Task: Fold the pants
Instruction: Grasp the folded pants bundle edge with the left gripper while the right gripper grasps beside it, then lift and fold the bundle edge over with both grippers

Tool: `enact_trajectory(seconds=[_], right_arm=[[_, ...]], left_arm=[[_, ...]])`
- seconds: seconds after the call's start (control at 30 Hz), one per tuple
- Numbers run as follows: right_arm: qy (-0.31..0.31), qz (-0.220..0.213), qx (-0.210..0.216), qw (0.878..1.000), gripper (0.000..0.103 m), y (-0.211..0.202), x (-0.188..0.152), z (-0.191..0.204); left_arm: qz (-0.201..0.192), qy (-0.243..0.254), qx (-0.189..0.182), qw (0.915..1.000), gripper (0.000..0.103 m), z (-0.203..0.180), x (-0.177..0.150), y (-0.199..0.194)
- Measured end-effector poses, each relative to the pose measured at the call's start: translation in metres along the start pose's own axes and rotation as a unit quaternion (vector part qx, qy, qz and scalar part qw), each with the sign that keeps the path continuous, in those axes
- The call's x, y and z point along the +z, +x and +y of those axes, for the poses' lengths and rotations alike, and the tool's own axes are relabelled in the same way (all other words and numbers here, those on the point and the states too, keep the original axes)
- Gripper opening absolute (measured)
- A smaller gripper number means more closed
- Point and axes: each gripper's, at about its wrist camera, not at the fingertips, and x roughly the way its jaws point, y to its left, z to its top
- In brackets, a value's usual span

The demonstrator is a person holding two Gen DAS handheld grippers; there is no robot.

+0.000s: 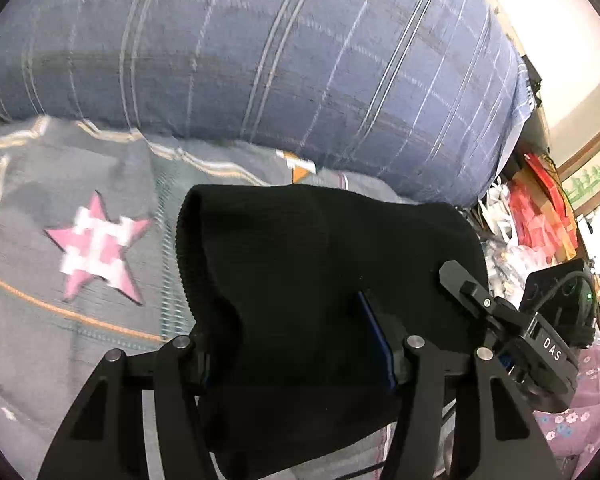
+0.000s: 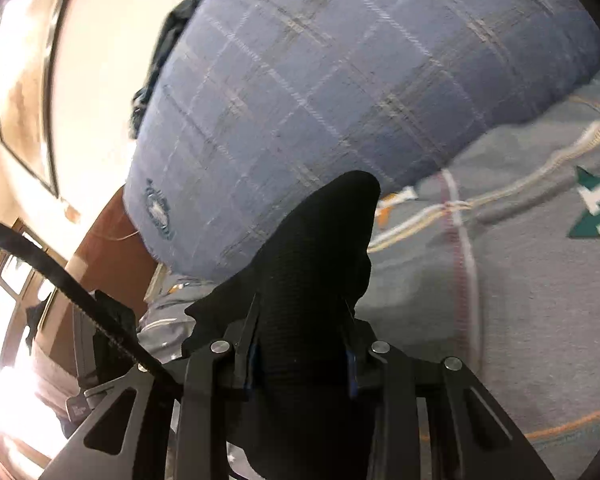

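The black ribbed pants [image 1: 300, 264] are lifted off the bed and bunched between my left gripper's [image 1: 296, 356] jaws, which are shut on the fabric. The cloth drapes over the fingers and hides the left fingertip. In the right wrist view the same black pants [image 2: 312, 248] rise in a peak from my right gripper [image 2: 300, 360], which is shut on them too. My right gripper also shows at the right edge of the left wrist view [image 1: 512, 320], close beside the left one.
A grey bedsheet [image 1: 60, 340] with a pink star [image 1: 100, 248] lies below. A big blue plaid pillow [image 1: 260, 48] lies just beyond the pants, also in the right wrist view [image 2: 340, 80]. Cluttered red bags [image 1: 540, 216] sit past the bed's right edge. A wooden headboard [image 2: 112, 240] stands left.
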Motion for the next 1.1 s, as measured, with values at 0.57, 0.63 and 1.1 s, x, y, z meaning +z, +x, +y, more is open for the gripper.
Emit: enact_trajectory(seconds=[0.57,0.63,1.1], right_arm=[[0.068,0.063,0.04,0.995,0.034,0.027,-0.014,-0.026],[0.068,0.054,0.032,0.996,0.034,0.022,-0.011,-0.029],[0.022,0.014,-0.117,0.993,0.06,0.004,-0.004,-0.034]], left_arm=[[0.009,-0.039,-0.002,0.9992,0.057,0.035,-0.008,0.0],[0.008,-0.026,0.002,0.9996,0.057,0.026,-0.002,0.007],[0.01,-0.03,-0.004,0.9995,0.068,0.027,0.006,-0.012]])
